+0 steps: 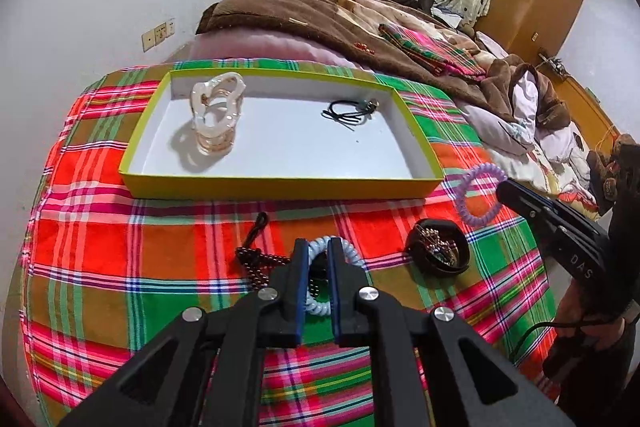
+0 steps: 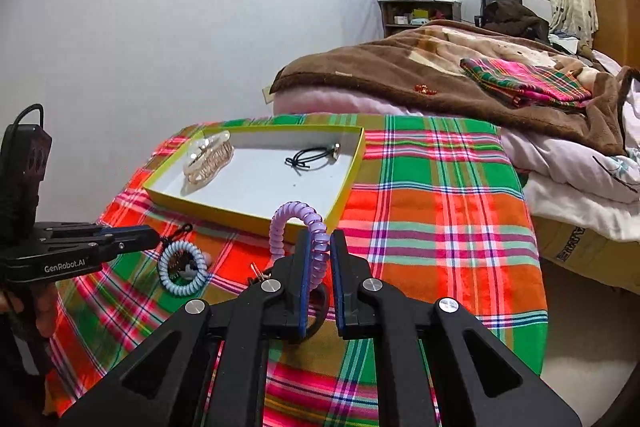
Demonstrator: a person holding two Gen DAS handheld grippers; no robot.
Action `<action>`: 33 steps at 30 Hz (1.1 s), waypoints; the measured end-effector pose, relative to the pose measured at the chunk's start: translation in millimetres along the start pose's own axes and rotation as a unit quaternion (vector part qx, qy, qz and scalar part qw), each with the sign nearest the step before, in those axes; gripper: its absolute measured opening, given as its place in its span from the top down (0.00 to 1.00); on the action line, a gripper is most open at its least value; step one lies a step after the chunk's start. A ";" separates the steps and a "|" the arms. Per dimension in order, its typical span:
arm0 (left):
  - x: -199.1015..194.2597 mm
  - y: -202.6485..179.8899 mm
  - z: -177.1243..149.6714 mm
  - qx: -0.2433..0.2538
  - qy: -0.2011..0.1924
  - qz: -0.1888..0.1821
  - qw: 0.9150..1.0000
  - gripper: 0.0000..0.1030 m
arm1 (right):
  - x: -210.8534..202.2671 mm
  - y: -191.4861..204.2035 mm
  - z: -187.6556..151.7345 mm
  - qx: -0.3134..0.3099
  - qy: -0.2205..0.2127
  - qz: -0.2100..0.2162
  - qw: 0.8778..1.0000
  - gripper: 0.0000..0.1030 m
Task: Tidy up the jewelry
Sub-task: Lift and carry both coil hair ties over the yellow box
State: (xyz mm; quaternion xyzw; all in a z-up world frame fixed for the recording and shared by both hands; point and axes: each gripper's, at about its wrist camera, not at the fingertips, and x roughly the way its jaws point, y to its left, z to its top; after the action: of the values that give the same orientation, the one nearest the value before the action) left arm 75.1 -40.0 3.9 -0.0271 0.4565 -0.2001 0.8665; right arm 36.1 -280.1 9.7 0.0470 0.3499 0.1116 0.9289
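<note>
Tray point(image 1: 276, 183), yellow-rimmed, lies on the plaid cloth point(image 1: 168, 227) straight ahead of both tongs, its long axis running left to right. Left tongs point(image 1: 318, 247) are pressed onto a pale blue coil hair tie point(image 1: 354, 259); right tongs point(image 2: 319, 241) pinch a lilac coil hair tie point(image 2: 280, 223) that loops up over the tray's near wall. The right-hand tie is judged nearer its drop. A clear hair claw point(image 1: 218, 107) and a black elastic point(image 1: 348, 111) already lie inside the tray.
</note>
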 end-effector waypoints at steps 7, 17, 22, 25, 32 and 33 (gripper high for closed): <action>6.0 9.7 0.0 -0.006 0.010 -0.015 1.000 0.86 | -3.8 3.2 -0.1 -0.001 -0.006 0.006 1.000 0.91; 31.3 7.3 -9.4 0.001 0.049 -0.007 0.999 0.66 | 1.4 3.5 -1.3 0.003 0.000 0.011 1.000 0.91; 31.5 1.2 -8.9 0.018 0.054 -0.013 0.998 0.84 | 0.9 3.7 0.1 0.003 -0.002 0.011 1.000 0.91; 30.2 -1.7 -9.4 0.026 0.054 -0.010 0.998 0.90 | 0.7 3.9 0.2 0.003 -0.002 0.012 1.000 0.91; 20.0 1.1 -5.5 0.018 0.039 -0.014 0.999 0.90 | -1.7 5.0 2.3 0.003 -0.004 0.009 1.000 0.91; 18.3 1.8 -4.1 0.017 0.036 -0.015 0.999 0.90 | -2.2 5.4 3.2 0.002 -0.005 0.009 1.000 0.91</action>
State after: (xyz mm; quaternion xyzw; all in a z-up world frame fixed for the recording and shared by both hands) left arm 81.6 -44.6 -13.1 -0.0119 0.4836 -0.2213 0.8468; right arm 35.7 -275.4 14.4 0.0524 0.3451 0.1187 0.9296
